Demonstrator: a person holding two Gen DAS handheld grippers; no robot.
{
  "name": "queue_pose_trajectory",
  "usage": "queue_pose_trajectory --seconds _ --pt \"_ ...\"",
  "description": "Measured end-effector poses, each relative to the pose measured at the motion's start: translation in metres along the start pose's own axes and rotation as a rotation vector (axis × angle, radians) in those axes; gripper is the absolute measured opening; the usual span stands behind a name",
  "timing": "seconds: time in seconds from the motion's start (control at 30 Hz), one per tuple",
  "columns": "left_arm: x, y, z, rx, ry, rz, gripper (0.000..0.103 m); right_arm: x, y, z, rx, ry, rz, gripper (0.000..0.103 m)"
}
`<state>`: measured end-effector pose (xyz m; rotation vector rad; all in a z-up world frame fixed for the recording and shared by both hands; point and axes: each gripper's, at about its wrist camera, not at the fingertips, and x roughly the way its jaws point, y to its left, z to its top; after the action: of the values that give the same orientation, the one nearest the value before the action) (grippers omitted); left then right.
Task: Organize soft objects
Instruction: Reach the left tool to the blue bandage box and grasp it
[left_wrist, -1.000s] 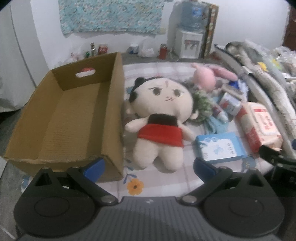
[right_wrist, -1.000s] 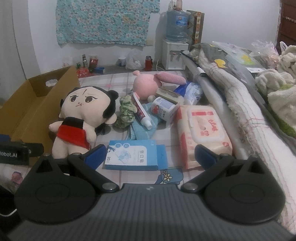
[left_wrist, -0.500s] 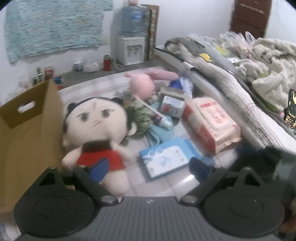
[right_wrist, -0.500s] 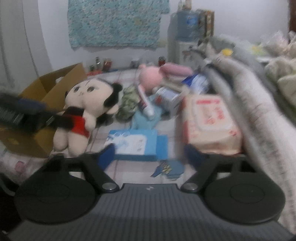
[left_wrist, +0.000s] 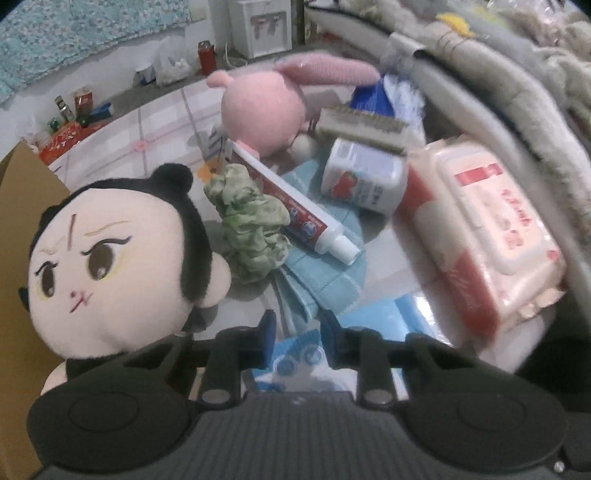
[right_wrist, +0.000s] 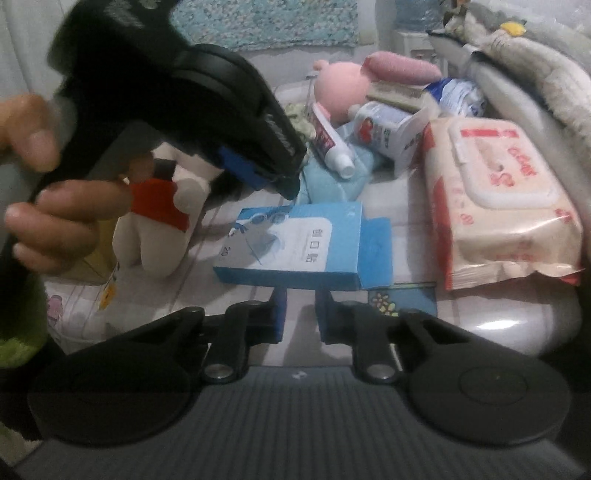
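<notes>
The left gripper (left_wrist: 295, 332) was closing over the blue box (right_wrist: 295, 240), perhaps not touching; the right gripper (right_wrist: 300, 310) stood shut, empty.

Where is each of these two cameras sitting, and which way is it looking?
Left wrist: on the left gripper, looking down its closing fingers at the doll and blue towel.
Right wrist: on the shut right gripper, facing the blue box; the left hand shows.
Shared: the toothpaste, the wipes pack.

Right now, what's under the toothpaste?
The toothpaste lies across a green scrunchie and a blue towel. Anything beneath that towel is covered.
</notes>
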<state>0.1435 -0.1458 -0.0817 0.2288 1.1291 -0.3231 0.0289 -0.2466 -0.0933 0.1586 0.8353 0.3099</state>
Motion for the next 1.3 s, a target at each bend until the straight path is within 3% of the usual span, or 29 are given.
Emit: queue_pose_trajectory --seconds 0.17,0.37,0.57,0.67,0.7,0.73,0.83,0.97,1.07,1.23,1.3 --pt "0.023 -0.004 0.006 0.002 0.048 0.038 0.026 0.011 -0.010 0.001 0.008 0.004 0.019 0.013" --pt "0.019 -0.001 0.002 -0.001 0.074 0.053 0.028 0.006 -0.027 0.000 0.024 -0.016 -0.016 0.013" --pt "0.008 0.009 -0.014 -0.041 0.109 -0.006 0.033 0.002 -0.047 -0.001 0.076 -0.037 -0.065 0.013" --pt "0.002 0.012 -0.022 -0.053 0.120 -0.065 0.046 0.000 -0.053 -0.001 0.090 -0.052 -0.074 0.013" --pt "-0.001 0.013 -0.025 -0.053 0.122 -0.093 0.055 0.000 -0.055 -0.001 0.093 -0.055 -0.072 0.013" --pt "-0.006 0.013 -0.029 -0.049 0.112 -0.111 0.066 -0.002 -0.055 -0.002 0.094 -0.058 -0.068 0.013" --pt "-0.022 0.009 -0.037 -0.010 0.046 -0.113 0.079 -0.003 -0.054 -0.004 0.083 -0.050 -0.049 0.013" --pt "-0.023 0.003 -0.032 0.020 0.009 -0.121 0.079 0.002 -0.051 -0.006 0.095 -0.027 -0.023 0.013" --pt "-0.005 0.003 -0.028 0.016 0.027 -0.154 0.071 0.003 -0.051 -0.004 0.099 -0.031 -0.022 0.014" --pt "0.007 0.017 -0.041 -0.029 0.066 -0.311 0.071 0.001 -0.062 -0.008 0.151 -0.030 0.007 0.013" --pt "0.005 0.019 -0.047 -0.031 0.056 -0.336 0.072 0.002 -0.066 -0.008 0.169 -0.027 0.028 0.013"
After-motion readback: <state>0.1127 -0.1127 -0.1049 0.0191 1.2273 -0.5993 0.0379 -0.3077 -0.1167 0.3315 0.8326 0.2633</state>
